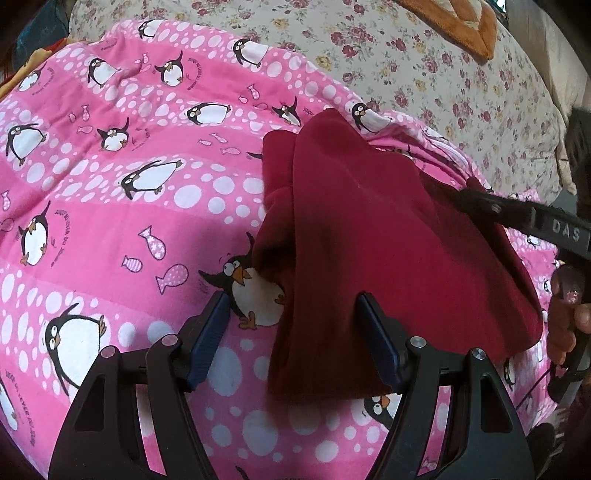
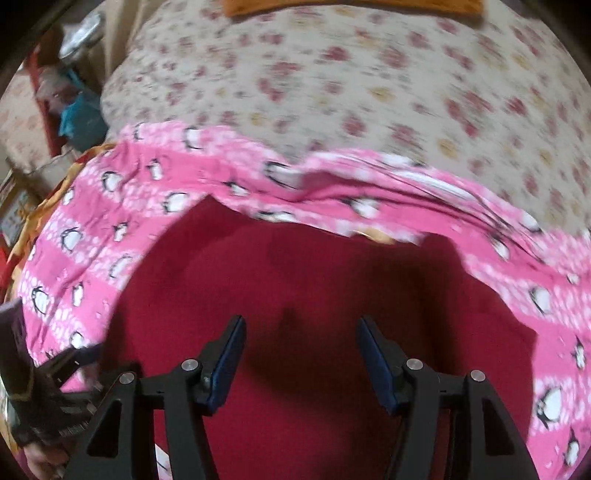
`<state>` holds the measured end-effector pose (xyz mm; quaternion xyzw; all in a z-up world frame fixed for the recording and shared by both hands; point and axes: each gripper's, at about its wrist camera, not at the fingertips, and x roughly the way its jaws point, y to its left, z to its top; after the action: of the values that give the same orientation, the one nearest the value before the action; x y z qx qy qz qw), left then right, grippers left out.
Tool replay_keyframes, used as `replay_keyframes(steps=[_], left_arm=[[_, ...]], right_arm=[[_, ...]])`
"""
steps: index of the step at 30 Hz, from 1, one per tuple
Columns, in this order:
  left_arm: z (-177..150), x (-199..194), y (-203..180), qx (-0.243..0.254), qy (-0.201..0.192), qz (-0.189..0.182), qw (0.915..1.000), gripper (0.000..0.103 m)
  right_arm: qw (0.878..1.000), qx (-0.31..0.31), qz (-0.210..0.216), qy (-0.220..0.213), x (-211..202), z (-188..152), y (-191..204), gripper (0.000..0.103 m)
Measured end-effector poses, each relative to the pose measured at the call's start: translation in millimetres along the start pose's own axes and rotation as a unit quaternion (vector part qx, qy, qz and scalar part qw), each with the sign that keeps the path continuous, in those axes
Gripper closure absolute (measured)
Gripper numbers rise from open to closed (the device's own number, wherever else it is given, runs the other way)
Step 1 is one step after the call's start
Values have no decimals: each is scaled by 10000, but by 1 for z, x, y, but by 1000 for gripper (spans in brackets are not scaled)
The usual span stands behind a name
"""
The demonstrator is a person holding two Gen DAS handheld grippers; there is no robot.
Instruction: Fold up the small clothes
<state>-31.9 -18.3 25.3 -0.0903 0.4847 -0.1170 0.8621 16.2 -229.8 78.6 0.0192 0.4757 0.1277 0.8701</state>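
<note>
A small dark red garment (image 1: 369, 236) lies folded on a pink penguin-print blanket (image 1: 110, 206). My left gripper (image 1: 291, 301) is open, low over the garment's near left edge, with one finger on each side of that edge. My right gripper (image 2: 301, 323) is open above the red garment (image 2: 303, 280), which fills the middle of the blurred right wrist view. In the left wrist view the right gripper's black body (image 1: 524, 218) reaches in from the right to the garment's far right edge; its fingertips are hidden there.
A cream floral bedsheet (image 1: 406, 66) lies beyond the pink blanket (image 2: 110, 229), with an orange cushion (image 1: 465, 22) at the far top. Clutter and a teal object (image 2: 77, 118) sit off the bed's left side. A hand (image 1: 565, 317) holds the right gripper.
</note>
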Motion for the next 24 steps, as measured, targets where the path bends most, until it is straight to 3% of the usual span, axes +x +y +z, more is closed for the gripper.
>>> replay_keyframes(steps=[4, 15, 21, 24], left_arm=[[1, 1, 3, -75, -13, -88, 9999, 30], [4, 4, 2, -156, -27, -176, 9997, 25], [5, 5, 3, -137, -33, -214, 9997, 25], [5, 5, 4, -156, -35, -216, 9996, 25]], right_arm=[[9994, -262, 202, 87, 20, 11, 33, 43], [9988, -470, 41, 130, 94, 33, 70, 43], [9983, 26, 583, 17, 81, 28, 36, 43], [9959, 502, 744, -140, 50, 11, -12, 43]])
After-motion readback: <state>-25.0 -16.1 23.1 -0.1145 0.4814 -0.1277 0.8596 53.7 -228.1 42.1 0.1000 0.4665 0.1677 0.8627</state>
